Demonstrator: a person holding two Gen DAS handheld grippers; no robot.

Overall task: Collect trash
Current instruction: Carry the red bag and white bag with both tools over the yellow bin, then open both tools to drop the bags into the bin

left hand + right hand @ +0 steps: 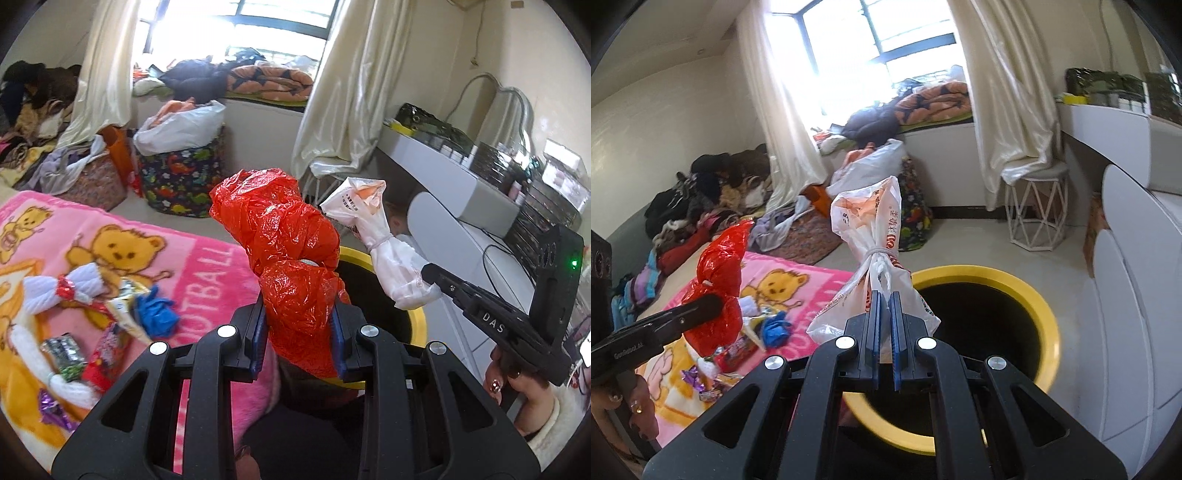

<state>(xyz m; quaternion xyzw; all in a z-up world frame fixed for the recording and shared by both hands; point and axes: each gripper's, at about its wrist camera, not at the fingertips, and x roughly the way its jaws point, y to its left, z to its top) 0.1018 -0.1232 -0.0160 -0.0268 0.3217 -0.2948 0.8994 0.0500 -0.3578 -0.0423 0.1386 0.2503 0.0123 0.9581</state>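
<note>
Over the yellow-rimmed bin (1039, 306), the left gripper (300, 334) clenches one knotted red bag (288, 251) and the right gripper (885, 341) pinches one tied white bag (875, 258). Either slippery bag could slip early and miss the rim. Several wrappers (110, 332), perhaps six, remain on the pink blanket (207, 251) to the left.

Both cameras ride just behind their grippers, tilted down and facing the window (236, 33). The left wrist view looks from close over the pink blanket (110, 258), past its own fingers (258, 332), with the other tool, the right gripper (428, 273), coming in from the right edge. The right wrist view sits directly above the yellow-rimmed bin (1045, 325) and catches the left gripper (716, 302) at its left edge. The two views share the bin, the blanket, the curtains (1004, 92) and the dinosaur-print basket (177, 177) under the window.
</note>
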